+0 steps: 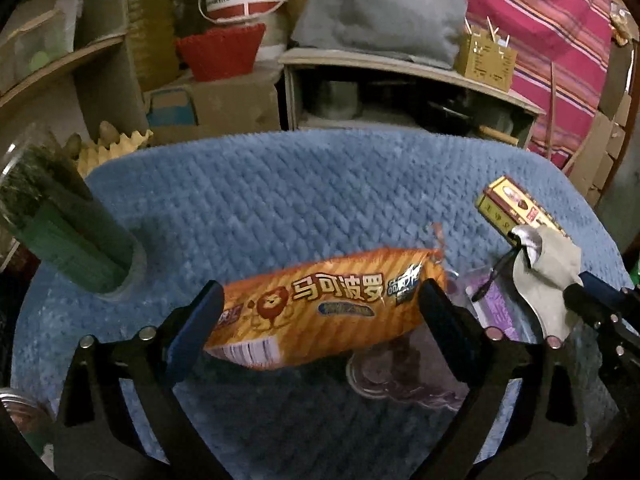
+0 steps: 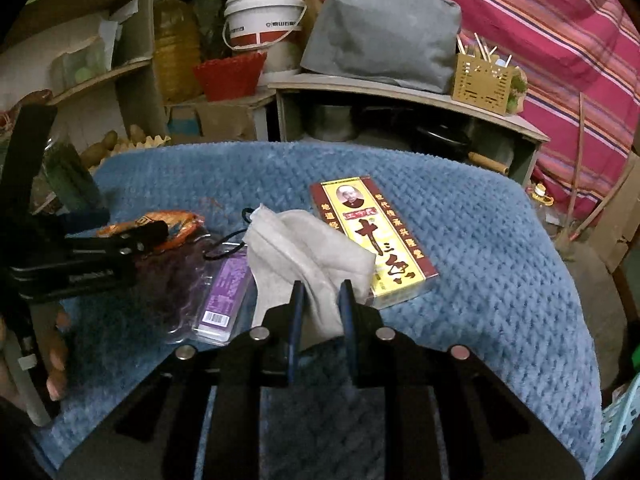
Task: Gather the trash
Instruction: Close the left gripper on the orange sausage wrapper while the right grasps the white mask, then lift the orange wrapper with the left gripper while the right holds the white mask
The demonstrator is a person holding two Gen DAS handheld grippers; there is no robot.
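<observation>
My left gripper point(image 1: 320, 304) is shut on an orange snack wrapper point(image 1: 320, 308) with a lion print, held a little above the blue mat point(image 1: 280, 200). It also shows at the left of the right wrist view point(image 2: 132, 236), with the wrapper point(image 2: 176, 220). My right gripper point(image 2: 322, 300) is shut on a crumpled grey mask point(image 2: 308, 252), which also shows at the right of the left wrist view point(image 1: 548, 264). A clear plastic pack with a purple label point(image 2: 224, 292) lies on the mat under both. A yellow and red box point(image 2: 372, 232) lies behind the mask.
A tall clear jar of dark green stuff point(image 1: 60, 232) stands at the mat's left. Behind the mat are shelves point(image 2: 400, 92) with a white bucket point(image 2: 264, 24), a red basket point(image 2: 228, 76), a grey bag point(image 2: 380, 32) and a striped cloth point(image 2: 560, 40).
</observation>
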